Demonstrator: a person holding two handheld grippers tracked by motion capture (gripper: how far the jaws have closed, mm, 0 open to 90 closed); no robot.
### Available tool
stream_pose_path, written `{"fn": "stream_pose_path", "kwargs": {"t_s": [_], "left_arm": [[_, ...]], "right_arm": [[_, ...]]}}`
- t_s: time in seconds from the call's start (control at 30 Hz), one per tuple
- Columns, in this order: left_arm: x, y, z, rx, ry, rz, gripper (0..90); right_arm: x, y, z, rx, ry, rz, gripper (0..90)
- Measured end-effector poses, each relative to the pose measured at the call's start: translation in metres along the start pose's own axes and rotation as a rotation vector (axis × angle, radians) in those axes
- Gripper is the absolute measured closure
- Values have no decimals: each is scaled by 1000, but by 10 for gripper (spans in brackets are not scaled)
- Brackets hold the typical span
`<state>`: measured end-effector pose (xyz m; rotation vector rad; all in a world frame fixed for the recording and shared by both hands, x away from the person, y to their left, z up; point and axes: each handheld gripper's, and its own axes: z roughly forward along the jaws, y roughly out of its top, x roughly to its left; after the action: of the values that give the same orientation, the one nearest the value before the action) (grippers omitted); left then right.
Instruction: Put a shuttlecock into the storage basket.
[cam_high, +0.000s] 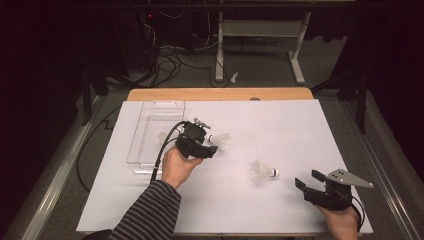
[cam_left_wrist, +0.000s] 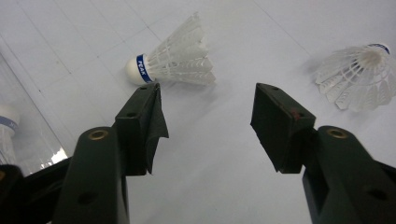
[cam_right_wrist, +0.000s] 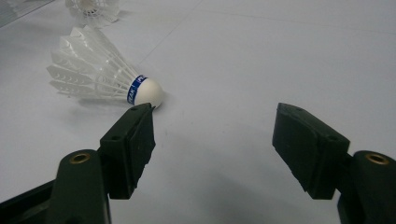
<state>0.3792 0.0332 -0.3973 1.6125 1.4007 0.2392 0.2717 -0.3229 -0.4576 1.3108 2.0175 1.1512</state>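
Observation:
Two white feather shuttlecocks lie on the white table sheet. One (cam_high: 221, 141) (cam_left_wrist: 173, 58), with a blue band at its cork, lies just past the tips of my left gripper (cam_high: 212, 146) (cam_left_wrist: 208, 116), which is open and holds nothing. The other (cam_high: 262, 171) (cam_right_wrist: 102, 74) (cam_left_wrist: 359, 77) lies mid-table, cork toward my right gripper (cam_high: 308, 179) (cam_right_wrist: 215, 135), which is open and empty, its left jaw tip close to the cork. A third shuttlecock (cam_left_wrist: 7, 126) sits inside the clear tray (cam_high: 150, 131).
The clear plastic tray stands at the left of the sheet, next to the left hand. The sheet (cam_high: 280, 125) covers the table almost to its edges. Beyond the far edge are a dark floor, cables and a desk frame (cam_high: 260, 30).

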Motion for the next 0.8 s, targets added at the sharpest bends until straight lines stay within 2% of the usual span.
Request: {"fn": "stream_pose_path", "kwargs": {"t_s": [0.4, 0.8], "left_arm": [[-5, 4, 9, 11, -1, -10, 442], [-1, 7, 18, 21, 12, -35, 437]], "right_arm": [[0, 0, 0, 0, 1, -1, 304], [0, 0, 0, 1, 2, -3, 304]]}}
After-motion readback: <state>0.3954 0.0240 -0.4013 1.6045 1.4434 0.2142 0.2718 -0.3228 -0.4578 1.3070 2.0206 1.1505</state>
